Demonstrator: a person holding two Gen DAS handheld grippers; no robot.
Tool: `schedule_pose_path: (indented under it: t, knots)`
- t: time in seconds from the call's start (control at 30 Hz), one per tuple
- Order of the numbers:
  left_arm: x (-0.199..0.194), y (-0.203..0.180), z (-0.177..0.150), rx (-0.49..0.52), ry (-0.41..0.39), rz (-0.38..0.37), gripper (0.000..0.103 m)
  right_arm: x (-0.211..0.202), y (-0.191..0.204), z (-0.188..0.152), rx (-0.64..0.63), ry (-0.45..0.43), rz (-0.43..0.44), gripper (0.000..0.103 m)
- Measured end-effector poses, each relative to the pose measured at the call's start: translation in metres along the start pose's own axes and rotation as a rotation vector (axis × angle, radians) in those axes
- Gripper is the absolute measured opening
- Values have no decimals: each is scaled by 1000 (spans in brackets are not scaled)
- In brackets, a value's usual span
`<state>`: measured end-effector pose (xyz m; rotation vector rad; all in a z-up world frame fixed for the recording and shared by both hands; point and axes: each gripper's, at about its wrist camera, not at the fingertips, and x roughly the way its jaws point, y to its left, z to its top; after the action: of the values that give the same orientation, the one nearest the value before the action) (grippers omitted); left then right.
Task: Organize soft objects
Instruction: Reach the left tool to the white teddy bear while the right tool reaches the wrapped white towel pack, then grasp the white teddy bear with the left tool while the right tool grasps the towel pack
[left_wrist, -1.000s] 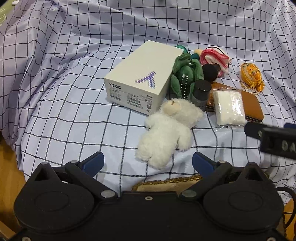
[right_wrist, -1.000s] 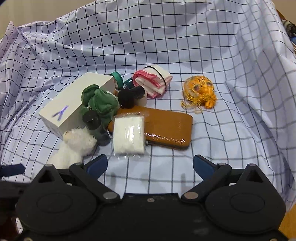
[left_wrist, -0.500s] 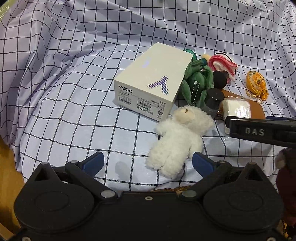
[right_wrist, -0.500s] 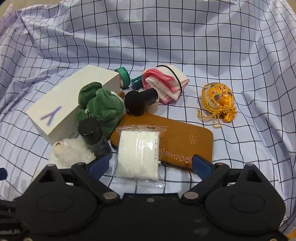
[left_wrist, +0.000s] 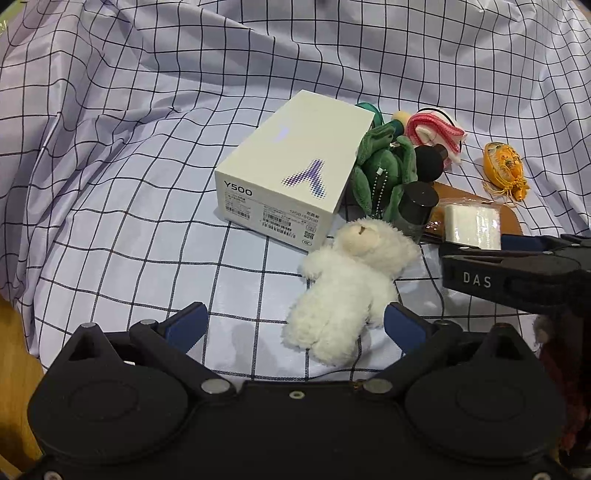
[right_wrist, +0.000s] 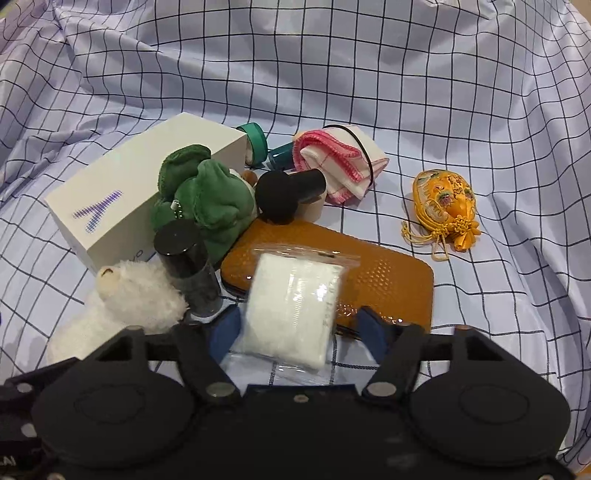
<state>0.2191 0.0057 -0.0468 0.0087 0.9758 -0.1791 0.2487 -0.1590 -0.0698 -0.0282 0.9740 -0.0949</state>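
Note:
A white plush bear (left_wrist: 349, 284) lies on the checked cloth in front of the white box; it also shows in the right wrist view (right_wrist: 125, 299). My left gripper (left_wrist: 295, 325) is open, its right finger beside the bear's legs. A bagged white cloth pad (right_wrist: 295, 306) lies on the brown case (right_wrist: 384, 280). My right gripper (right_wrist: 299, 328) is open, with a finger on each side of the pad's near end. A green plush toy (right_wrist: 207, 199), a pink-edged folded cloth (right_wrist: 340, 162) and an orange pouch (right_wrist: 447, 203) lie behind.
A white Y500 box (left_wrist: 291, 177), a dark capped jar (right_wrist: 188, 266), a black-headed bottle (right_wrist: 288, 192) and teal items (right_wrist: 258, 142) crowd the middle. The checked cloth (left_wrist: 129, 147) rises in folds at the back. A wooden edge (left_wrist: 14, 354) shows at lower left.
My right gripper has moved forward and down until its fingers straddle the white pad, narrowing a little. My left gripper has shifted slightly; the bear sits nearer its right finger.

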Motion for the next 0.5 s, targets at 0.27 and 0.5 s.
schedule_pose_path:
  t: [0.27,0.5]
  knots:
    - [6,-5,5,-2,7,-15,98,-10,-16,0,48,-10,4,50]
    - [16,-17,14,16,8,-36,98,-23,-34,-5,106,-18,20,50]
